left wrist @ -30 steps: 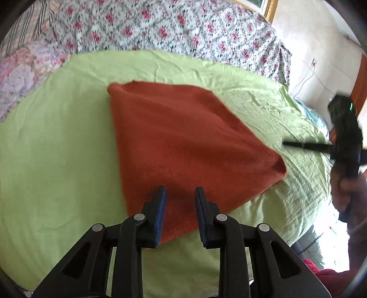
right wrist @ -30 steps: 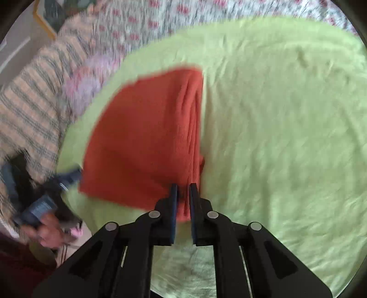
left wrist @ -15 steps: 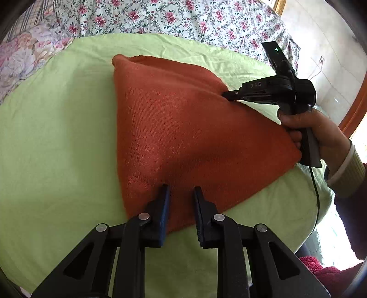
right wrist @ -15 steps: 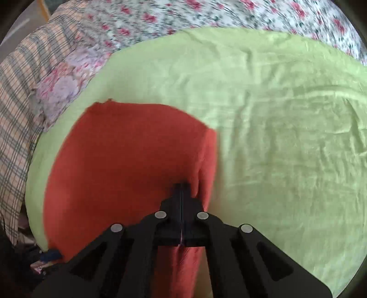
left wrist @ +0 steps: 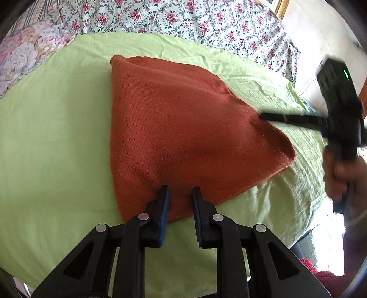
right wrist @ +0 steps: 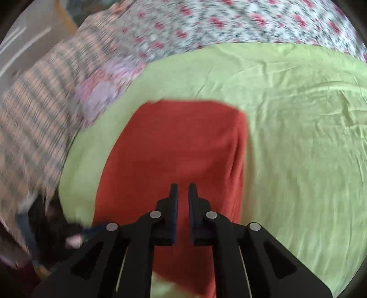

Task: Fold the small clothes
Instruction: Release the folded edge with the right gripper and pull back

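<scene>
A rust-orange knitted cloth lies folded on a light green sheet. My left gripper is open and empty over the cloth's near edge. My right gripper is slightly open with nothing between its jaws, just above the cloth. In the left wrist view the right gripper comes in from the right, its tips at the cloth's right edge, held by a hand.
A floral bedspread lies beyond the green sheet. A checked blanket lies at the left in the blurred right wrist view. The bed's edge drops off at the right, with a pale wall behind.
My right gripper has let go of the cloth's edge, opened a little and pulled back to the right. The cloth now lies flatter. My left gripper has hardly moved.
</scene>
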Action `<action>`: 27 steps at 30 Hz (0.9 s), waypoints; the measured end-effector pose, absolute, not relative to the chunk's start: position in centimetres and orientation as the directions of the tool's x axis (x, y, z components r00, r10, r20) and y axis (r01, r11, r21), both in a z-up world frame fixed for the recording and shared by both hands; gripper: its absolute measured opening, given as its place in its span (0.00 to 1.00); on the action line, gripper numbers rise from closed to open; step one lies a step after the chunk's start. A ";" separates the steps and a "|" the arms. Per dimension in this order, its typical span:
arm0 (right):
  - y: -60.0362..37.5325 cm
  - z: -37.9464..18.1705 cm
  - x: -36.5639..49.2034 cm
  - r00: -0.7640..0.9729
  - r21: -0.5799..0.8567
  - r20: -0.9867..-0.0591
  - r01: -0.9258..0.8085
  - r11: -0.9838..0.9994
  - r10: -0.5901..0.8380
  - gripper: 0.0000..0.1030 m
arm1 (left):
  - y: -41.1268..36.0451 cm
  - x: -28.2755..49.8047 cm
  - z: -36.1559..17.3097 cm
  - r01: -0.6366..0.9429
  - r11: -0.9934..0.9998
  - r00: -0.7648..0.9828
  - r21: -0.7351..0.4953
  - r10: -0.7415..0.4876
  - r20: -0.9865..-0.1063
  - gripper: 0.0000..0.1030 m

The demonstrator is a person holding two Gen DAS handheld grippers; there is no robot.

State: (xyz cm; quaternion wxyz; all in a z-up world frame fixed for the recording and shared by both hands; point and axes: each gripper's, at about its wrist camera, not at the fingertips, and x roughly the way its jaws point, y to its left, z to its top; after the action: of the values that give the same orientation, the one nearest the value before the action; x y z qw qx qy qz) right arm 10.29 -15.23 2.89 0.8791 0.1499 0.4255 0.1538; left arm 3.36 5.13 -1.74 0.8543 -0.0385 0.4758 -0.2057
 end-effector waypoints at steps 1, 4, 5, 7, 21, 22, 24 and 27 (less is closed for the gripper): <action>-14.9 2.4 9.1 0.580 0.367 -0.722 -0.142 0.919 0.378 0.09 | 5.2 3.4 -1.8 0.313 0.912 0.462 -0.265 -0.390 -0.796 0.19; -15.2 -0.6 7.5 0.532 0.268 -0.801 -0.092 0.959 0.275 0.05 | 5.5 3.3 -2.0 0.305 0.911 0.457 -0.278 -0.396 -0.796 0.19; -15.6 -1.5 7.2 0.525 0.285 -0.801 -0.089 0.955 0.288 0.04 | 5.4 3.3 -2.0 0.303 0.913 0.459 -0.273 -0.391 -0.798 0.19; -16.7 -2.2 6.5 0.549 0.369 -0.763 -0.065 0.927 0.343 0.04 | 5.4 3.0 -1.9 0.304 0.917 0.465 -0.258 -0.379 -0.800 0.19; -17.1 -2.0 4.9 0.587 0.380 -0.738 -0.045 0.924 0.332 0.04 | 5.7 2.4 -2.0 0.294 0.928 0.471 -0.229 -0.349 -0.810 0.21; -17.0 -1.9 4.8 0.588 0.379 -0.738 -0.044 0.925 0.330 0.04 | 5.8 2.4 -2.0 0.295 0.928 0.469 -0.229 -0.349 -0.811 0.22; -17.1 -1.8 4.4 0.590 0.380 -0.737 -0.041 0.924 0.330 0.04 | 5.9 2.1 -1.8 0.289 0.928 0.467 -0.235 -0.351 -0.812 0.26; -17.3 -1.6 4.1 0.589 0.397 -0.735 -0.029 0.917 0.337 0.04 | 6.1 1.6 -1.6 0.283 0.927 0.458 -0.246 -0.356 -0.814 0.30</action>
State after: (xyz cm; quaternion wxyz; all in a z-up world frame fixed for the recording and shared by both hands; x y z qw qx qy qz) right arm 4.06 -17.32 -1.57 0.8741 0.1745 0.4411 0.1048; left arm 1.63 6.13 -1.62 0.8530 -0.0374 0.4856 -0.1874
